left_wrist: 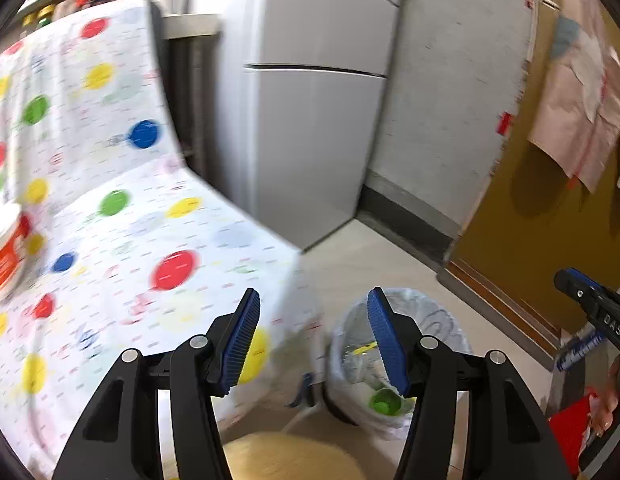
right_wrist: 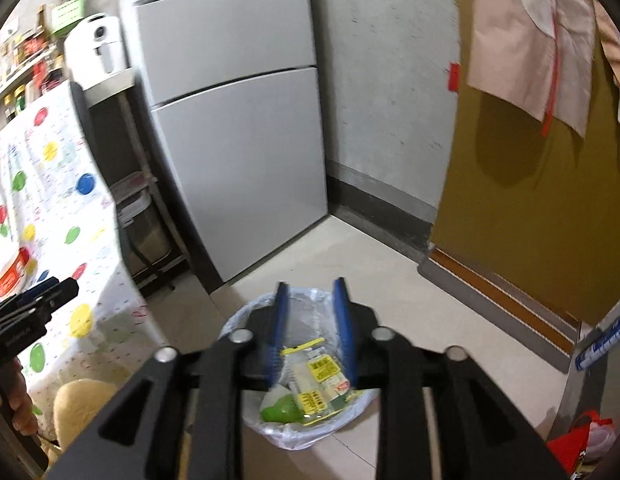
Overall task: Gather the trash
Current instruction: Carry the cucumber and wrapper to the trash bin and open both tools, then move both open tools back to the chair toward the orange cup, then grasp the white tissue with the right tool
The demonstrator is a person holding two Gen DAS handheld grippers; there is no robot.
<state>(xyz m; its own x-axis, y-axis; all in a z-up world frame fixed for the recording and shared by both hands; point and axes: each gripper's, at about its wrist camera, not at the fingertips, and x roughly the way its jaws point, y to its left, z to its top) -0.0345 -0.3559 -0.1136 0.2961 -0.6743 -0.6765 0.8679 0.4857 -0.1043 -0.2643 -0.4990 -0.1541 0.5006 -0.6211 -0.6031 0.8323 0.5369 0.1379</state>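
A bin lined with a white plastic bag stands on the floor by the table corner. In it lie a clear packet with yellow labels and a green piece. My right gripper hangs above the bin mouth, open, with nothing between its blue pads. My left gripper is open and empty too, hovering over the table's corner with the bin just right of it. An orange and white tub sits on the spotted tablecloth at the far left.
A grey fridge and a concrete wall stand behind the bin, with a yellow door to the right. A tan cushioned stool is below the left gripper. A red bag lies on the floor at right.
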